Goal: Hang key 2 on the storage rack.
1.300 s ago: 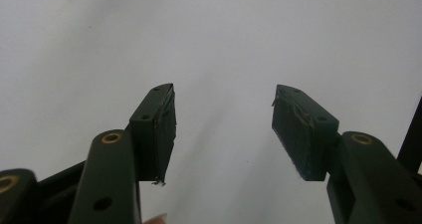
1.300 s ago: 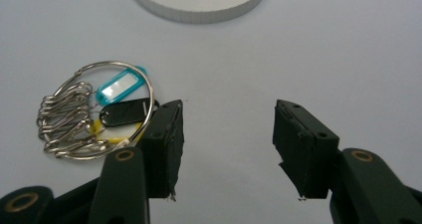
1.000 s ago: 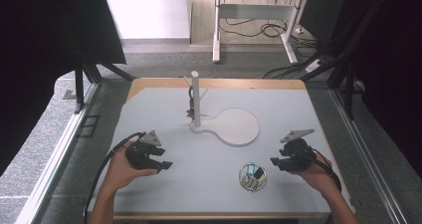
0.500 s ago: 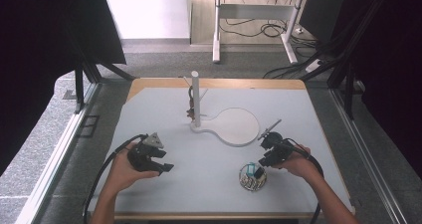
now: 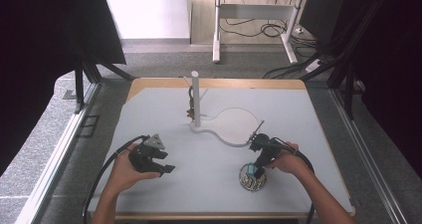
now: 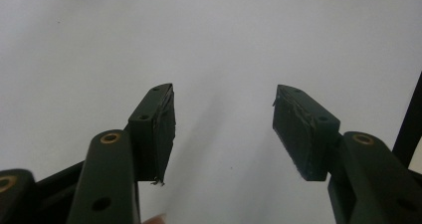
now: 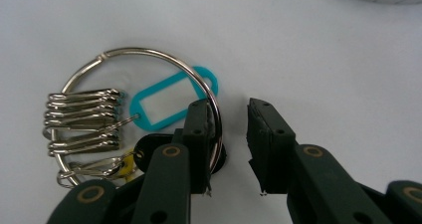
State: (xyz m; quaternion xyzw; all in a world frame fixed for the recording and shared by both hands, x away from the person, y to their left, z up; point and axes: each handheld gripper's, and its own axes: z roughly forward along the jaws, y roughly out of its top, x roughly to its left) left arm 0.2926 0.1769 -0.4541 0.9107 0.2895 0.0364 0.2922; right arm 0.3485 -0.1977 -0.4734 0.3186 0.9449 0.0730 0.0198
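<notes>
Looking down from the high view, the right gripper [image 5: 257,170] tips onto a key ring [image 5: 253,179] lying near the front right of the table [image 5: 308,134], while the left gripper [image 5: 160,165] rests well apart at the front left, and a white post [image 5: 195,98] stands further back.

From the left gripper view, its jaws stand wide over bare tabletop with nothing between them.

From the right gripper view, the jaws have just been closing and now stand narrow; the ring's wire [image 7: 215,119] runs just inside the left-hand pad, with a gap to the other pad, so it is not yet pinched. A teal tag [image 7: 171,102] and a stack of clips [image 7: 82,119] hang from the ring beyond the jaws. The thin wire could likely slip off the pad's edge as the jaws meet, or the ring could skate across the smooth surface.
</notes>
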